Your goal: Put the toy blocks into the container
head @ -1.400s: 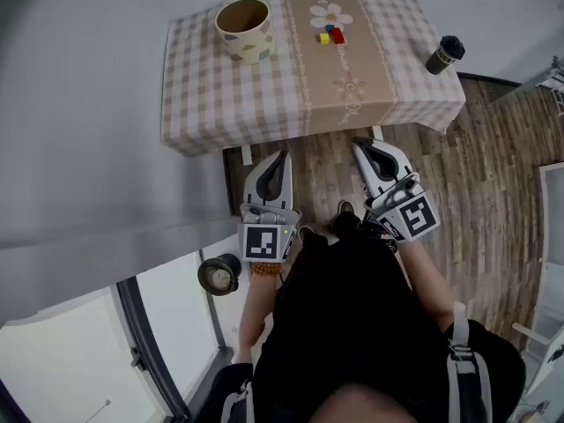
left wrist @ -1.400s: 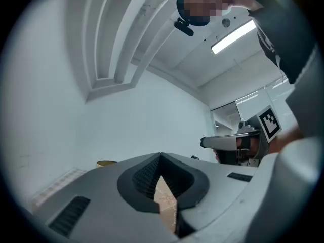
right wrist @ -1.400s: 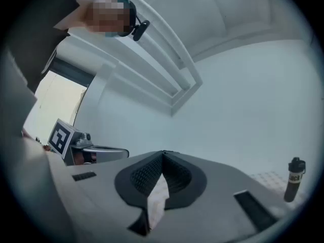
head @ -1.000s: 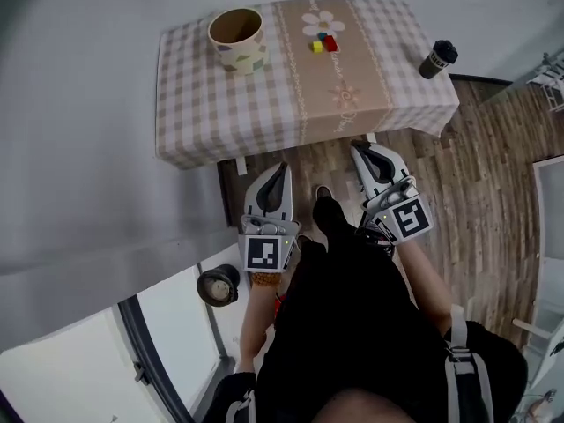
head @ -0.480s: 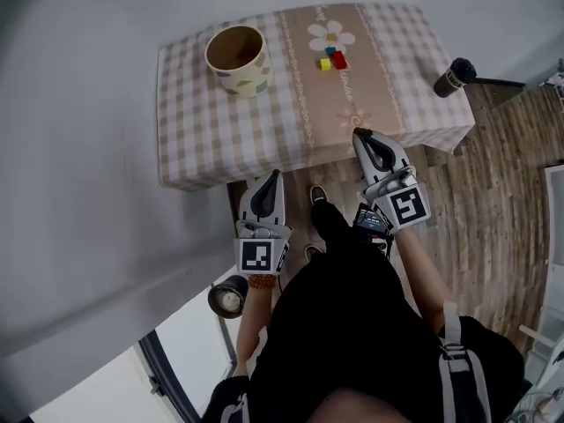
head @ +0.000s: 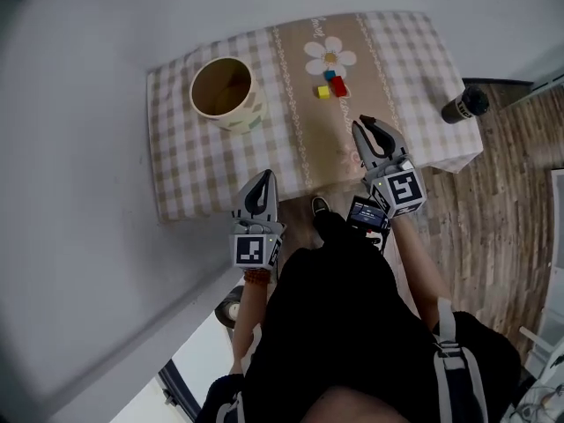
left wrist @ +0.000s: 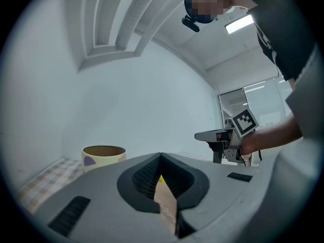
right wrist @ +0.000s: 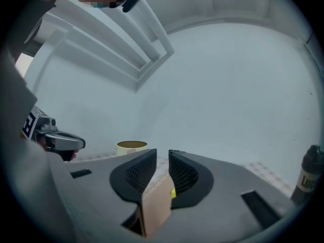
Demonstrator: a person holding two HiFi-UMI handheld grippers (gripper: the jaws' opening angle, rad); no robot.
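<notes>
On the table (head: 189, 170) with a checked cloth, the three toy blocks lie close together just below a printed flower (head: 330, 57): the yellow block (head: 323, 92), the red block (head: 339, 86) and the blue-green block (head: 329, 75). The container (head: 240, 115), a round cup, stands well apart from them toward the left and looks empty. The right gripper (head: 364, 122) is over the near part of the table, pointing at the blocks; its jaws are opening, with a narrow gap and nothing between them. The left gripper (head: 263, 175) is at the near table edge, its jaws closed together and holding nothing. A dark bottle (head: 464, 106) stands at the right edge
</notes>
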